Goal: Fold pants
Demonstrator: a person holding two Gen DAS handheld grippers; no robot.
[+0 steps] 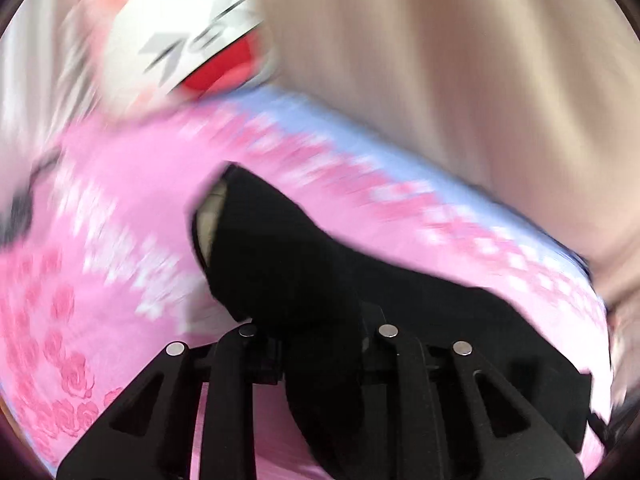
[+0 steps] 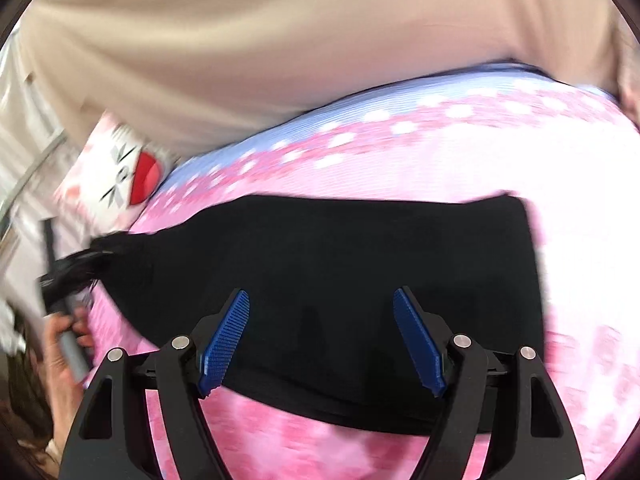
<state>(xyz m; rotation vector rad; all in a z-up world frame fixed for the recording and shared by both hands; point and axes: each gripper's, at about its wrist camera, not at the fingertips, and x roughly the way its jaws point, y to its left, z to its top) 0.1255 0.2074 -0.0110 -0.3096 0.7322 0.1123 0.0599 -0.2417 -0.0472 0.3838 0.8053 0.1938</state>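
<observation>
Black pants (image 2: pixel 320 264) spread on pink floral bedsheet (image 2: pixel 520 152), partly folded. Left gripper (image 1: pixel 316 344) clamped on leg fabric, lifting toward 11 o'clock. Right gripper (image 2: pixel 320 340) spread wide, holding nothing. More folds left, probably.

From my left wrist camera, the left gripper's (image 1: pixel 316 344) fingertips are buried under a fold of the black pants (image 1: pixel 280 248), so I can't see the pads at all. Everything beyond is smeared: the pink bedsheet (image 1: pixel 100 208) loses its print, and the marks on the white-and-red pillow (image 1: pixel 188 48) are unreadable. On my right wrist camera, the hand (image 2: pixel 66 344) at the left edge is blurred and partly cut off.
</observation>
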